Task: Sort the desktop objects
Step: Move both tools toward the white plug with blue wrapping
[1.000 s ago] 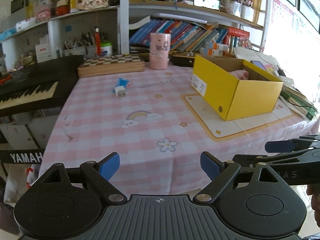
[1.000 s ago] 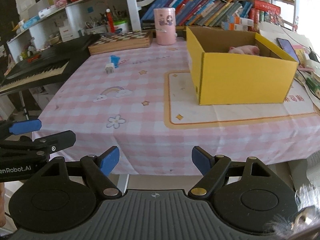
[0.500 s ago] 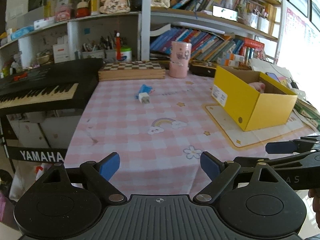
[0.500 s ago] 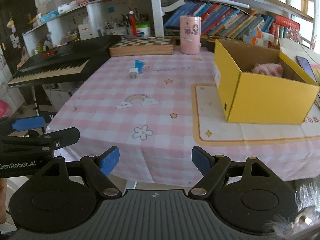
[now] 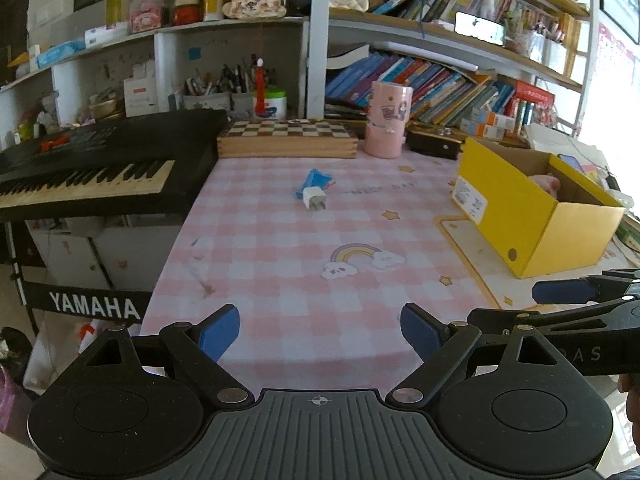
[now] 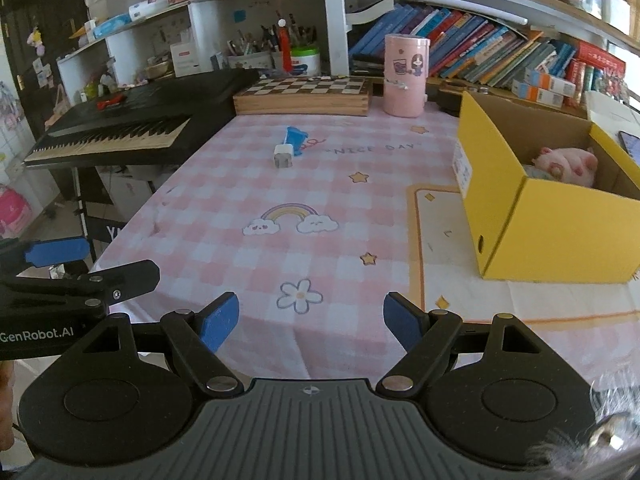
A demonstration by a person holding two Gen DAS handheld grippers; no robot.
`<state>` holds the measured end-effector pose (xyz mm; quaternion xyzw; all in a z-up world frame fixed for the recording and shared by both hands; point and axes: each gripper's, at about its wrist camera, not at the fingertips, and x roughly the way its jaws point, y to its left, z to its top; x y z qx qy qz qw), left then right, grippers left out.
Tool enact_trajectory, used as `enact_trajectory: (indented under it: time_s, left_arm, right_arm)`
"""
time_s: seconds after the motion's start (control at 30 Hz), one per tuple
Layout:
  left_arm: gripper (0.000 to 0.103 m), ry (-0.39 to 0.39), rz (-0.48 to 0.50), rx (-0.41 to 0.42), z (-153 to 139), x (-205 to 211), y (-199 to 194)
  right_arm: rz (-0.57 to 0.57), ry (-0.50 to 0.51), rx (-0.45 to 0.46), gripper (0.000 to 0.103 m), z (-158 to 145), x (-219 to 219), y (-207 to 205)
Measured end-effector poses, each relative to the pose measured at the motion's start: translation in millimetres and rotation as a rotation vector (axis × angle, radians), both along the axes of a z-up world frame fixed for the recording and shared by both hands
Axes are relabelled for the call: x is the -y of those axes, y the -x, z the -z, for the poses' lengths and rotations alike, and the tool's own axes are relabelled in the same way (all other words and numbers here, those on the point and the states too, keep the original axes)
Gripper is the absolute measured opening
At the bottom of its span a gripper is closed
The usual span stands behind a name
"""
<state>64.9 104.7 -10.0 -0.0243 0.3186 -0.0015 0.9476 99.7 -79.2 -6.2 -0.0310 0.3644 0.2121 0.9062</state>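
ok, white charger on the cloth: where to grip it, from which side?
Across the white charger's two flat sides, coming from above and the near edge. It lies low on the cloth, its far end against the blue item, so that end looks blocked.

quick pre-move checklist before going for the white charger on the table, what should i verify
1. Left gripper empty, jaws apart: ok.
2. Right gripper empty, jaws apart: ok.
3. White charger in view on the pink checked tablecloth: ok.
4. Charger free of neighbours: not ok, a blue item lies against its far side.
5. Yellow box open with room inside: ok, only a pink plush toy shows in it.
6. Grippers within reach of the charger: not ok, both are back at the near table edge.
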Motion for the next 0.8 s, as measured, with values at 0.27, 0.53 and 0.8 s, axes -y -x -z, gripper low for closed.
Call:
enact_trajectory:
  time_s: [0.27,0.53,0.8]
  left_arm:
    - [0.09,0.002,-0.047,-0.018,1.9,-3.9,-35.3]
    - [0.09,-0.004,-0.076,-0.004,-1.5,-2.0,-76.5]
    - [0.09,-0.019,-0.084,-0.012,2.2,7.2,-120.8]
  right_arm:
    - [-0.042,0.002,-0.004,0.079,0.1,-7.3,-43.1]
    - [-0.04,-0.024,0.003,0.079,-1.8,-6.2,-96.2]
    - [-0.032,-0.062,0.018,0.078,-7.3,-8.5,-150.9]
